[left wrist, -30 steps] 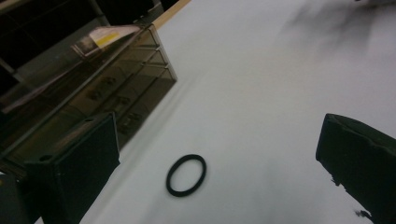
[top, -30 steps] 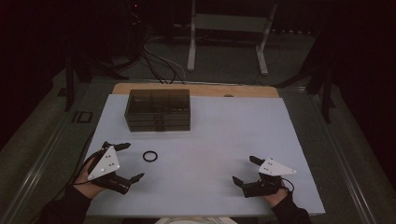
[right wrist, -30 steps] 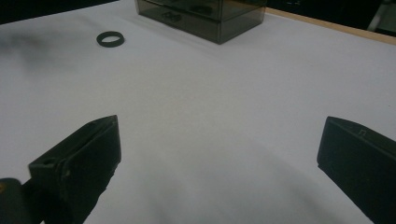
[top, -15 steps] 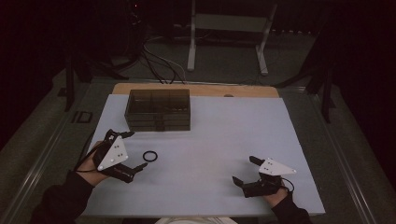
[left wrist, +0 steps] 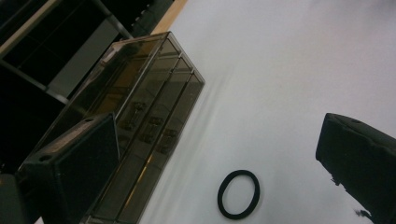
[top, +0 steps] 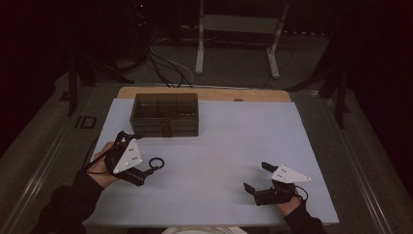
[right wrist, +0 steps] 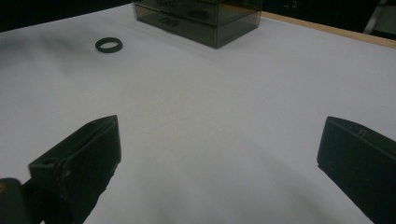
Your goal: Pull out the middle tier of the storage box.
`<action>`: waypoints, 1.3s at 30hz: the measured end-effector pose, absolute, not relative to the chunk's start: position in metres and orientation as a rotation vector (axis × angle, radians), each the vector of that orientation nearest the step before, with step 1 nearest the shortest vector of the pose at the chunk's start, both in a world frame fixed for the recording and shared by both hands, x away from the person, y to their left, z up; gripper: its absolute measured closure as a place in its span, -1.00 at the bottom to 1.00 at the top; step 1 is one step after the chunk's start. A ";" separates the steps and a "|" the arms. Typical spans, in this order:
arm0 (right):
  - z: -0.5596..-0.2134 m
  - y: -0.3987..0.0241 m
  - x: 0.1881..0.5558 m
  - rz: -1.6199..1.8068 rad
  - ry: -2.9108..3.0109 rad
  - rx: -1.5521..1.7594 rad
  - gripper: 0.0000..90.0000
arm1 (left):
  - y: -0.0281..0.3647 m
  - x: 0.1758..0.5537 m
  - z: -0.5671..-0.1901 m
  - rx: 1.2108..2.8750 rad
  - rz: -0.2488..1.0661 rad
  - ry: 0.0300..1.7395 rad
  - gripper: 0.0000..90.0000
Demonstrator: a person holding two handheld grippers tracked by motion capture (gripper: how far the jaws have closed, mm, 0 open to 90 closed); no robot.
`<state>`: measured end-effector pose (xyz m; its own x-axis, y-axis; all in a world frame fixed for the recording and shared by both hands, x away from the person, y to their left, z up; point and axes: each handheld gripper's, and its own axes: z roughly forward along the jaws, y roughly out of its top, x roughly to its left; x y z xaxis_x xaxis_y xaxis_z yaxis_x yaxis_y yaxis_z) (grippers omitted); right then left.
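Two grippers, one black ring, one smoked drawer box on a white table.

High view: the left gripper [top: 144, 171], jaws apart, sits lower left, just beside the black ring [top: 156, 164]; the right gripper [top: 257, 177], jaws apart, lower right; drawer box [top: 164, 114] upper left, contents too dim to read.
Left gripper view: the ring lies bottom centre between wide jaws; the box is cut off by one jaw.
Right gripper view: the ring is upper left, the box perhaps three-tiered.

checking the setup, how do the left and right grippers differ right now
The left gripper is tilted and sits close to the black ring, with the ring lying between its open jaws in its own view; the right gripper rests level, far from the ring, over bare white table. Both are open and hold nothing.
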<state>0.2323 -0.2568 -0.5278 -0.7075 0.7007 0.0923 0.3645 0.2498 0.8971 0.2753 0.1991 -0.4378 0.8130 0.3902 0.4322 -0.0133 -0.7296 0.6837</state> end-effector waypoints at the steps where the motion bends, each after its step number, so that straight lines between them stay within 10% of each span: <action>1: -0.528 -0.256 0.232 1.443 2.205 0.981 -1.00 | 0.198 0.278 -0.439 2.292 0.743 0.267 -0.98; 39: -0.530 -0.254 0.232 1.439 2.235 0.976 -1.00 | 0.152 0.309 -0.479 2.562 1.110 0.239 -0.98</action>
<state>0.2322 -0.2541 -0.5297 -0.7208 0.6857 0.1015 0.3762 0.2639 0.8882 0.3089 0.1515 -0.4785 0.6810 0.2830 0.6754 0.0194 -0.9290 0.3697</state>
